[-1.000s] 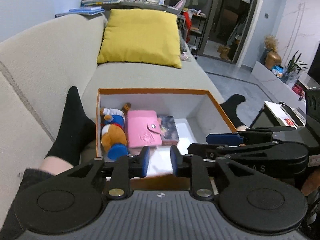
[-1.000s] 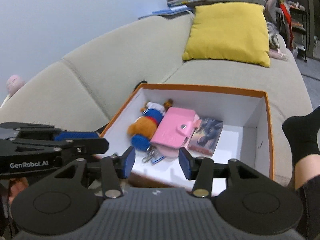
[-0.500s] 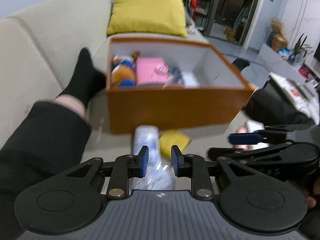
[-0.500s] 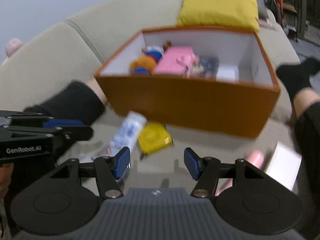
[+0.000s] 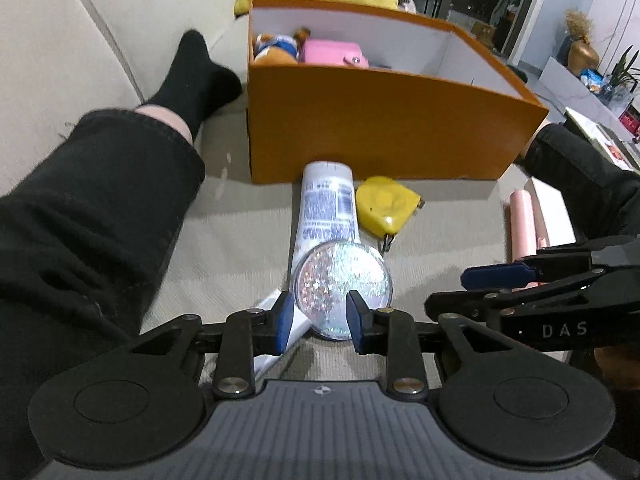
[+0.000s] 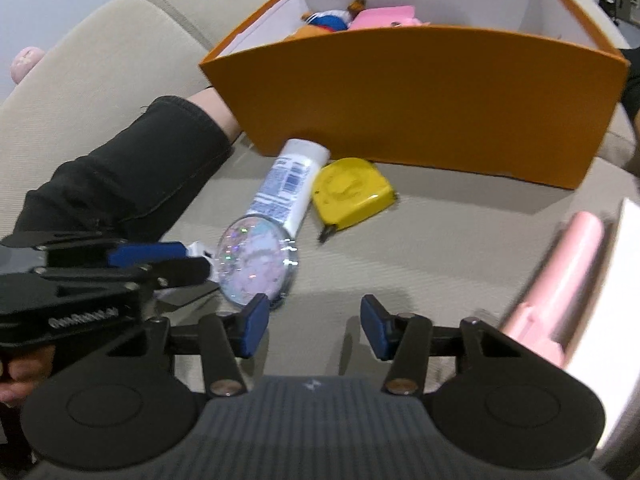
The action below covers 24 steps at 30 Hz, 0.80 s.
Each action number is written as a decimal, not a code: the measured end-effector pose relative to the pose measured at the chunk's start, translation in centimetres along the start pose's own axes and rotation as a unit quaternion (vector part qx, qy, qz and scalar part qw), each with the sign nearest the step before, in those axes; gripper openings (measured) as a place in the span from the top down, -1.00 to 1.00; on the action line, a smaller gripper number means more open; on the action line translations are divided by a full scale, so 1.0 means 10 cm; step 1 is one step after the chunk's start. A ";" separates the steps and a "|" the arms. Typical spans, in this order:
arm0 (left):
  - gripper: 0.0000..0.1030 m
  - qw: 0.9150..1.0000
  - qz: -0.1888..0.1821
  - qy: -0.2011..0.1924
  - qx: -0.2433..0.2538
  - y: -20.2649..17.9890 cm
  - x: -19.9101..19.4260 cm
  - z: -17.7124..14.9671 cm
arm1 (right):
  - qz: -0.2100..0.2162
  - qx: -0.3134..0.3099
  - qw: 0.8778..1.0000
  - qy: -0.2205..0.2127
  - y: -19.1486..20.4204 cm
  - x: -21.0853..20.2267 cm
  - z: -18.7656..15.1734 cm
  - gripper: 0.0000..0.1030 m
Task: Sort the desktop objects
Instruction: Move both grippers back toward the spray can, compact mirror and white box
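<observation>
The glittery round disc (image 5: 341,286) is what I'm after now. It lies on the sofa seat (image 5: 440,224), on the near side of the orange box (image 5: 384,120), leaning on the lower end of a white tube (image 5: 326,204) whose cap end reaches the box's front wall. A yellow tape measure (image 5: 386,208) lies just beside the tube, also in front of the box, and a pink roll (image 6: 560,272) with a white card next to it lies well off to the right of the box front.

Inside the box I can see a stuffed toy (image 5: 276,46) and a pink wallet (image 5: 334,54) already put away, so I judge the sorting is partly done and this is the reach for the next piece.

My left tongs (image 5: 318,322) are pointed down at the disc and their jaws are opening; the disc's near edge shows between the blue tips, but I see no pinch on it. My right tongs (image 6: 314,326) hang over bare cushion to the right of the disc, spread with nothing between them, the jaws closing a little.

Next, I think, the left tongs need to widen enough to straddle the disc's rim, come down without nudging the tube, then pinch and lift it over the box's front wall.
</observation>
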<state>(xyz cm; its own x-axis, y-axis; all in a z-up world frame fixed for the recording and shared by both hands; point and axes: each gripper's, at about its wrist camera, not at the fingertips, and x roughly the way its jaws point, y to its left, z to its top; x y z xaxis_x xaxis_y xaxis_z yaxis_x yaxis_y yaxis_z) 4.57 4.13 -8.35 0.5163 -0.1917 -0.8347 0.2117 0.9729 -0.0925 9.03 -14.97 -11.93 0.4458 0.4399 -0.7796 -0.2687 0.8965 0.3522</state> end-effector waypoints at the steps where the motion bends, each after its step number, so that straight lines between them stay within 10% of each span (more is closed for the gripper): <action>1: 0.36 1.000 0.008 0.002 0.002 -0.01 0.00 0.00 | 0.004 0.000 1.000 0.000 0.01 0.01 0.01 -0.05; 7: 0.30 0.998 0.045 0.009 0.032 -0.02 -0.04 -0.03 | 0.031 0.001 0.999 0.011 0.06 0.18 0.13 -0.05; 9: -0.04 0.998 0.049 0.020 0.032 0.01 -0.04 -0.05 | 0.033 -0.002 0.999 0.014 0.09 0.24 0.16 -0.05; 24: -0.13 0.991 0.090 0.060 0.079 -0.05 0.21 -0.04 | 0.036 -0.033 0.998 0.036 0.22 0.57 0.26 -0.13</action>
<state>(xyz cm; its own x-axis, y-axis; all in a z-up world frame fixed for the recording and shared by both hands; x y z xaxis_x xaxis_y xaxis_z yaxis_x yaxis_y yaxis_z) 5.24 3.24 -10.26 0.4571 0.0086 -0.8894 0.2571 0.9560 0.1413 13.18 -10.39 -14.25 0.3621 0.4953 -0.7896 -0.3550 0.8566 0.3745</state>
